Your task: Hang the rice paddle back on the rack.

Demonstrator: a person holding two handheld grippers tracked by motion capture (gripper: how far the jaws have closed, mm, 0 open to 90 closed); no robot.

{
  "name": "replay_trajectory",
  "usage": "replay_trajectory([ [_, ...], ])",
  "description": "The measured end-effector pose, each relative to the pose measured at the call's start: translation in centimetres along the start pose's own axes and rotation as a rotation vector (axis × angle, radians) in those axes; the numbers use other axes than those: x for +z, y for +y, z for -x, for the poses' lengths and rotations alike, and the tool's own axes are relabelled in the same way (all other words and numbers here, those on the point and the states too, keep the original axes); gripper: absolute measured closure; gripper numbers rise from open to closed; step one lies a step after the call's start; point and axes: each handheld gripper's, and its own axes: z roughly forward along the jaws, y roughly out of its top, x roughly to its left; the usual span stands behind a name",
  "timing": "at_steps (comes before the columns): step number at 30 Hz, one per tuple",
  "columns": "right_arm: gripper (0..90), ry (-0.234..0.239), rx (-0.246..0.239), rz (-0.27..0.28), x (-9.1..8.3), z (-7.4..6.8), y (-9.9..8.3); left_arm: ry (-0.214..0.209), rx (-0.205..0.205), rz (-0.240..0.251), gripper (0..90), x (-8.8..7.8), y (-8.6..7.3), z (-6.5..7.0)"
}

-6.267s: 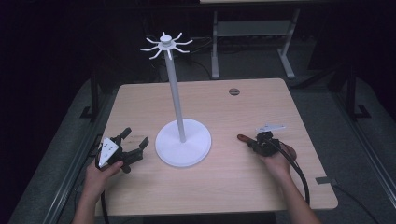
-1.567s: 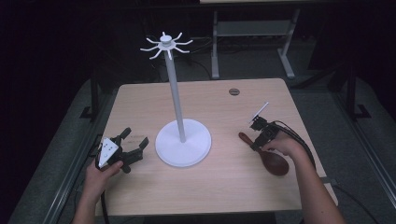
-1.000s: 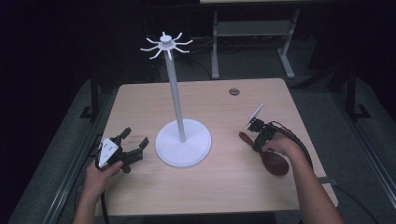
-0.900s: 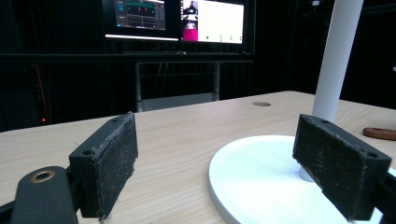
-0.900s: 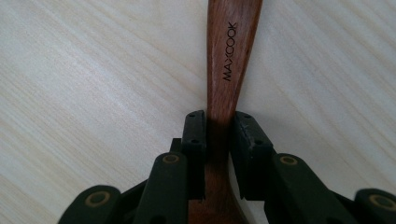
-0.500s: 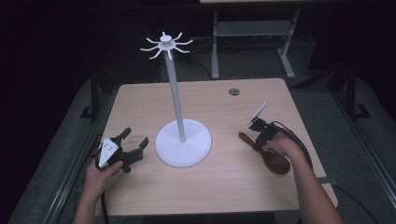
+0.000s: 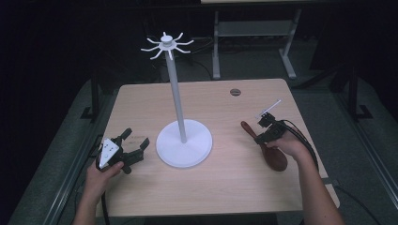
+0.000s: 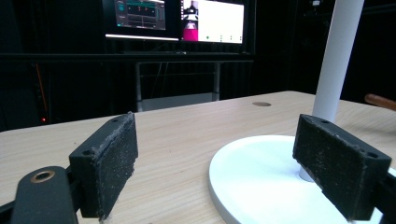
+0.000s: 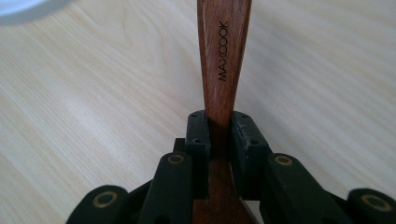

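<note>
On the right side of the light wooden worktop (image 7: 220, 187), the right claw (image 7: 263, 136) pinches the handle of a dark brown wooden spoon (image 7: 270, 150). In the right gripper view the two black pads press on either side of the handle (image 9: 219, 116), which runs up and away from the jaws and bears the lettering "MAXCOOK". Its jaws have just been closing, with the handle between them. From the high view the spoon's broad bowl lies toward the person, under the right hand (image 7: 284, 145), while the handle end points toward the middle of the worktop.

The left claw (image 7: 133, 147) sits near the worktop's left edge with its jaws spread wide and nothing between them. In the left gripper view its pads (image 8: 109, 168) frame the round white base (image 8: 261, 182) of a tall white stand (image 7: 176, 93), whose pole carries a ring of short hooked arms at the top. The spoon is well apart from that base.
</note>
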Motion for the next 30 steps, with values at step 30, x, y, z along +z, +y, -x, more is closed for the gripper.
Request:
replay_trajectory([
  [30, 78.4, 0.04, 0.003, 0.52, -4.1, 0.2, -3.8, 0.0, 0.004, -0.004, 13.4, 0.0, 0.0, 0.0],
])
